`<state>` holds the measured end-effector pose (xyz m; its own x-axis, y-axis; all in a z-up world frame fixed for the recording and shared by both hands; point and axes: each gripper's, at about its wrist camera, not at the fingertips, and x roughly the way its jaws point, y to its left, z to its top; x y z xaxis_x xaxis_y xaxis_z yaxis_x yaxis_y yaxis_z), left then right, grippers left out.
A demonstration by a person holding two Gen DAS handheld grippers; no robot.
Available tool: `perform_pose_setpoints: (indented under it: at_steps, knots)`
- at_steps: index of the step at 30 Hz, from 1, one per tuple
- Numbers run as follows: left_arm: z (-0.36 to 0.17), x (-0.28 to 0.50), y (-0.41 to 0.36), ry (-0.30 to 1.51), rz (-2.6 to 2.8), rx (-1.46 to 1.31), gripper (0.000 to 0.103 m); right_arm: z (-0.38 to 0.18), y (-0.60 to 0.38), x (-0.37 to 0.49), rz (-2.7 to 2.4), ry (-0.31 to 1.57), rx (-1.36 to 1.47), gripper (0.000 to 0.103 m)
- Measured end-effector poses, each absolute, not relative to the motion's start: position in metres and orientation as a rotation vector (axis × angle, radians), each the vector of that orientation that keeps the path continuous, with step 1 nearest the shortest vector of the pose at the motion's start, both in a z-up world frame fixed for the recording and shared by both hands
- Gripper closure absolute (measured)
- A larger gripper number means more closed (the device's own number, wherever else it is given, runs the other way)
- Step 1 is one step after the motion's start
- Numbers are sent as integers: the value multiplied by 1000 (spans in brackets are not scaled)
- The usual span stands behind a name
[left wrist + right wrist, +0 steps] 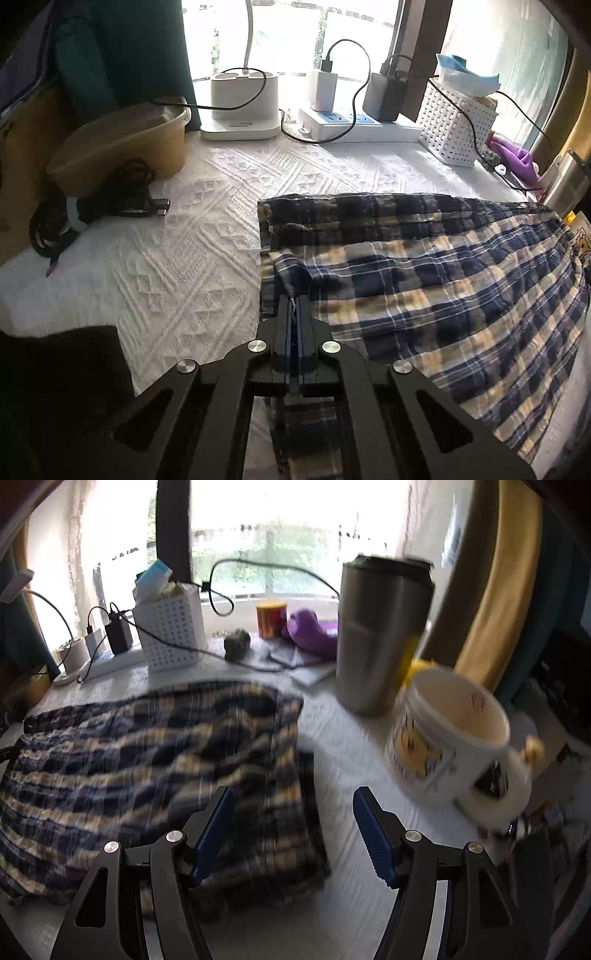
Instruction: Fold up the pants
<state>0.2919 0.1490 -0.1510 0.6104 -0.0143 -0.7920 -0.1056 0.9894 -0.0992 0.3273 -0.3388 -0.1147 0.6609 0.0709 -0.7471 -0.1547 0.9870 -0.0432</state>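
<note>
The plaid pants [424, 280], navy, white and yellow, lie folded on the white textured tablecloth [192, 236]. My left gripper [294, 297] is shut on the pants' left edge, pinching a raised fold of cloth between its jaws. In the right wrist view the pants [147, 760] fill the left and middle, blurred by motion. My right gripper [291, 805] is open and empty, jaws wide apart, just above the pants' right edge.
A steel tumbler [380, 635] and a white cartoon mug [447, 738] stand close to the right of the pants. A white lattice basket [454, 118], power strip [354, 123], lamp base [242, 107], tan tub [122, 144] and black cable bundle [92, 210] line the back and left.
</note>
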Motion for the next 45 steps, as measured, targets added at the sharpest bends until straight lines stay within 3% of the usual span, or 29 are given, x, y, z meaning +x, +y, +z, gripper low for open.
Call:
perform_pose_setpoints:
  at_steps: [14,15,18,19,38,39,40,45]
  knots:
    - [-127,263,175,882,127,-193,101,-113,-340,316,102,862,-112,34]
    - [-124,257,172,875,124,-195,95,-112,-340,314,103,859,-111,34]
    - [-117,237,163,858,88,-217,64,-108,-338,306,108,853,-106,34]
    - [-117,230,159,857,79,-222,62,-107,-338,304,109,851,-104,34]
    - [-151,163,133,967,53,-162,63,-107,-326,267,137,843,-95,34]
    - [-151,161,127,963,38,-127,74,-107,-325,266,139,842,-96,34]
    - [-152,159,120,960,18,-89,91,-106,-324,265,140,841,-99,34]
    - [-152,154,120,936,20,-79,96,-103,-326,259,127,832,-110,34]
